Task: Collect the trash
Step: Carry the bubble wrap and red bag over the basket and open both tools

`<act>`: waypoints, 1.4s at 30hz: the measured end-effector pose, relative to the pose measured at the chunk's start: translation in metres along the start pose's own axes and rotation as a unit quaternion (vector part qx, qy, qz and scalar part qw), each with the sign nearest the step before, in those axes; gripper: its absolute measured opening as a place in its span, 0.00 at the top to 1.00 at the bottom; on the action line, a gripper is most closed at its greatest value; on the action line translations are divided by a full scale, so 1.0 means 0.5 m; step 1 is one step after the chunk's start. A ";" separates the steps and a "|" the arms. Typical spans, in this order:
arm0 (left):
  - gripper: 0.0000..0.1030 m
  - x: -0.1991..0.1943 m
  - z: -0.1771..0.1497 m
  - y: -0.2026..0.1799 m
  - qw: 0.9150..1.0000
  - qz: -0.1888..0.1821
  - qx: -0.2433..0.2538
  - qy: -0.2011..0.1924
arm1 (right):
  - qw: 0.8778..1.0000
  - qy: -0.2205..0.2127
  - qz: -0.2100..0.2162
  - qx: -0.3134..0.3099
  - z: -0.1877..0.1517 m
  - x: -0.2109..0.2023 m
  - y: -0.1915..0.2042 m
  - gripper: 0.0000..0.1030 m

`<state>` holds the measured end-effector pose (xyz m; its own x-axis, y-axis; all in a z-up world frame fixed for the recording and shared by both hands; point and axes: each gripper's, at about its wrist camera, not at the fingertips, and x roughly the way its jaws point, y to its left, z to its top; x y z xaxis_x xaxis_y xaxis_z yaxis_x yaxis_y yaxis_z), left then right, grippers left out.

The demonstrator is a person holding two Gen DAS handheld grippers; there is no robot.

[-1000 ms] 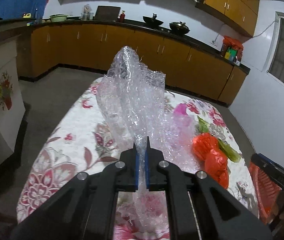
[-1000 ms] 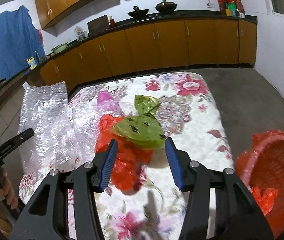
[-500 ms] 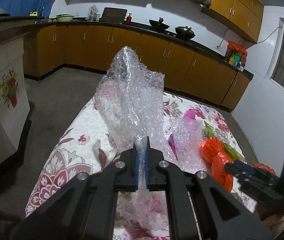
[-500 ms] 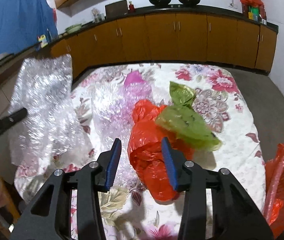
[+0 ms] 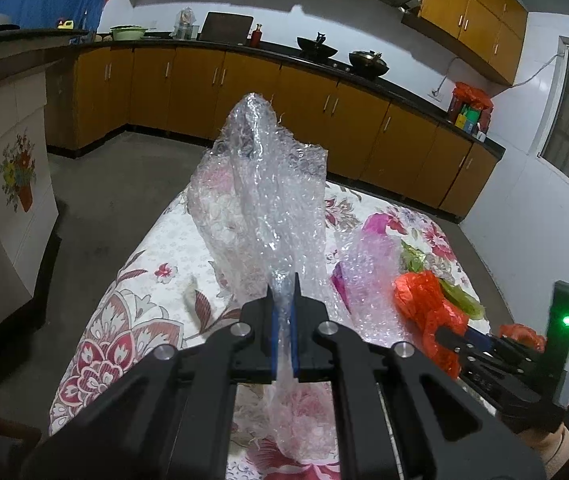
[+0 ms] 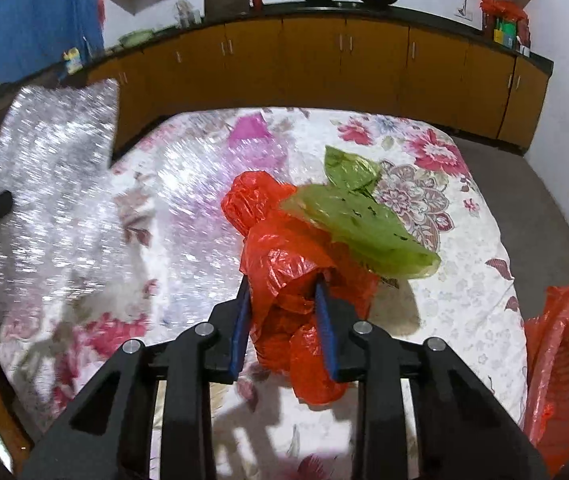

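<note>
My left gripper [image 5: 283, 280] is shut on a sheet of clear bubble wrap [image 5: 260, 184], which stands up above the floral table [image 5: 156, 264]. In the right wrist view the same sheet [image 6: 48, 184] hangs at the left. My right gripper [image 6: 284, 280] has its jaws closing on a crumpled red plastic bag [image 6: 280, 240] on the table, with both blue pads against the bag's sides. A green plastic bag [image 6: 356, 220] lies over the red one's far right side. From the left wrist view the right gripper [image 5: 456, 336] sits at the red bag [image 5: 424, 304].
A second piece of bubble wrap [image 6: 200, 200] lies on the cloth over a pink bag [image 6: 250, 128]. A red basket [image 6: 568, 364] lined with red plastic stands off the table's right edge. Kitchen cabinets [image 6: 312, 64] run along the far wall.
My right gripper came down and left from the green bag onto the red bag, and its jaws narrowed around it. The left gripper kept its hold on the bubble wrap.
</note>
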<state>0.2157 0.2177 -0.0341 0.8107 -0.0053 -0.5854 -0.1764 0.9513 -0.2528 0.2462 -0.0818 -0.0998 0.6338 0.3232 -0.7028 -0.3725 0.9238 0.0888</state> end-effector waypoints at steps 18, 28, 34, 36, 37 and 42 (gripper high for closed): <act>0.94 -0.049 0.006 -0.110 0.997 -0.060 0.040 -0.015 | 0.992 -0.114 0.012 0.058 0.023 -0.253 -0.095 0.70; 0.94 -0.059 -0.018 -0.251 0.987 -0.135 0.085 -0.005 | 0.978 -0.155 -0.058 0.127 -0.022 -0.371 -0.232 0.70; 0.94 -0.062 -0.047 -0.350 0.977 -0.184 0.111 0.008 | 0.968 -0.168 -0.091 0.165 -0.061 -0.416 -0.300 0.70; 0.94 -0.060 -0.059 -0.385 0.972 -0.203 0.118 0.014 | 0.964 -0.169 -0.100 0.177 -0.074 -0.426 -0.319 0.70; 0.94 -0.059 -0.065 -0.401 0.970 -0.211 0.121 0.018 | 0.963 -0.169 -0.103 0.181 -0.079 -0.430 -0.329 0.70; 0.94 -0.049 -0.099 -0.484 0.957 -0.255 0.135 0.040 | 0.955 -0.171 -0.119 0.212 -0.114 -0.452 -0.372 0.70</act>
<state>0.2108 -0.0277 0.0033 0.7061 -0.5025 -0.4989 0.3893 0.8640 -0.3194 0.1337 -0.3383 0.0024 0.8780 0.0753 -0.4727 0.0716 0.9558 0.2851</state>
